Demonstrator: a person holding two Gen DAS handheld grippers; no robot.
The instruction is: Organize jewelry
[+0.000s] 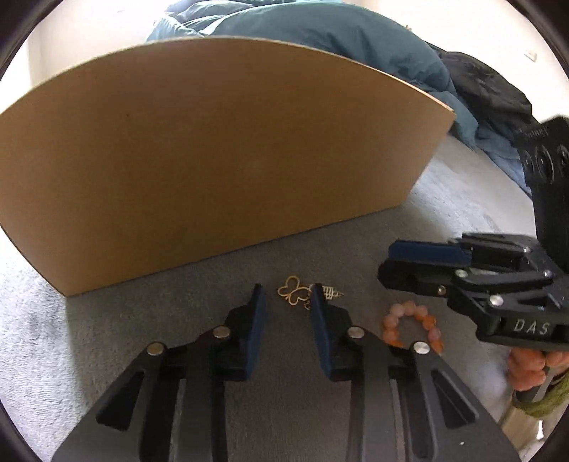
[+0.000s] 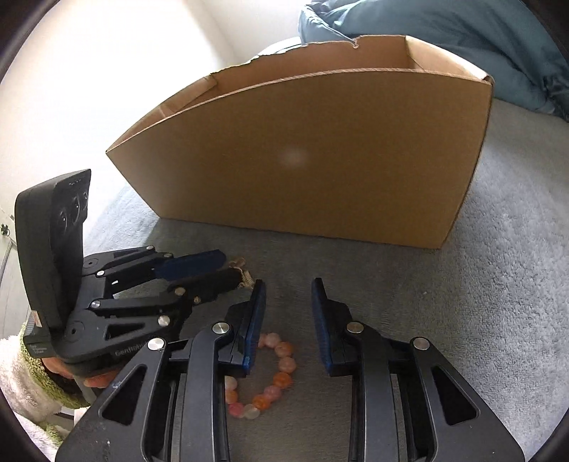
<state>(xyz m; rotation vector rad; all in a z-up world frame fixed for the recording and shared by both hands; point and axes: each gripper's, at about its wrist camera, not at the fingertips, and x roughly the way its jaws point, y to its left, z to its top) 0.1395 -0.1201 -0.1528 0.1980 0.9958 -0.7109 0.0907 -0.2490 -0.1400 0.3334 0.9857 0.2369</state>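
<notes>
Down on the grey carpet I see the jewelry: a gold butterfly charm lies just in front of my left gripper; a small gold piece beside it is partly hidden by that gripper's right fingertip, and I cannot tell whether the two are joined; a pink and orange bead bracelet lies flat on the carpet to the right of the charm, near it but apart; from the right wrist view the bracelet sits partly under the left finger of my right gripper, with most of its ring showing in the gap; that gripper stands partly spread with nothing pinched, the pads not pressing on the beads; my left gripper is likewise partly spread and holds nothing, the charm lying just beyond its tips rather than between the pads; in the right wrist view its tips reach the gold pieces, though I cannot tell whether they touch; behind the jewelry stands an open cardboard box on the carpet; beyond the box lies a teal duvet, with a dark garment beside it.
</notes>
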